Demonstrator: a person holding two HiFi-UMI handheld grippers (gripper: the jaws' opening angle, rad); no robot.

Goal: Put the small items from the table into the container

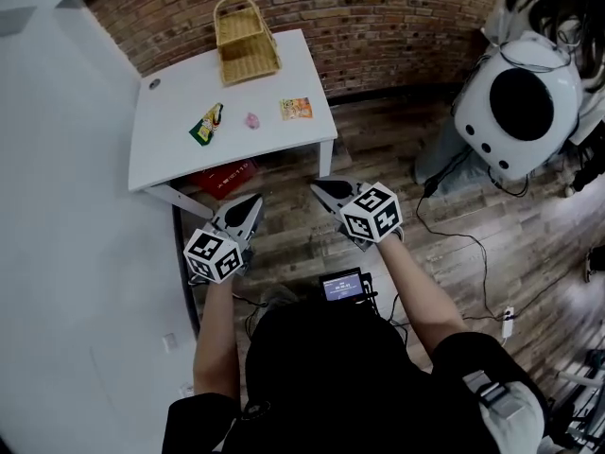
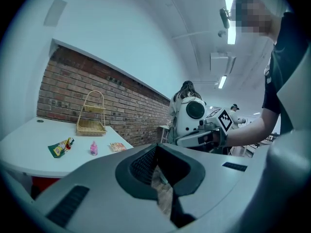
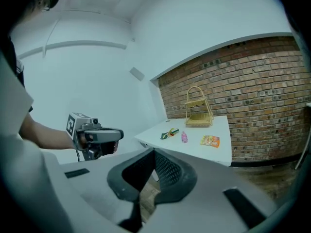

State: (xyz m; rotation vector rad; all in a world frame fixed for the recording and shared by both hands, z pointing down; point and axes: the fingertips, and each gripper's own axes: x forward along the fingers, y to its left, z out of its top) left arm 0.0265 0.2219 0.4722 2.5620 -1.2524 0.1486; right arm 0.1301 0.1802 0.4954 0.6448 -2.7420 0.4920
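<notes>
Well ahead of the left gripper point(image 1: 253, 200), in a row — green packet point(image 1: 206, 124), pink bottle point(image 1: 252, 120), orange packet point(image 1: 296, 109); wicker basket point(image 1: 246, 41) upright beyond.

Bright, even light from ceiling strip lamps point(image 2: 228, 28); sharp frames, edges fisheye-bent and vignetted.

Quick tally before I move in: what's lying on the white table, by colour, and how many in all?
Green packet: 1
Pink bottle: 1
Orange packet: 1
Tan wicker basket: 1
Total: 4 (3 small items and 1 container)
</notes>
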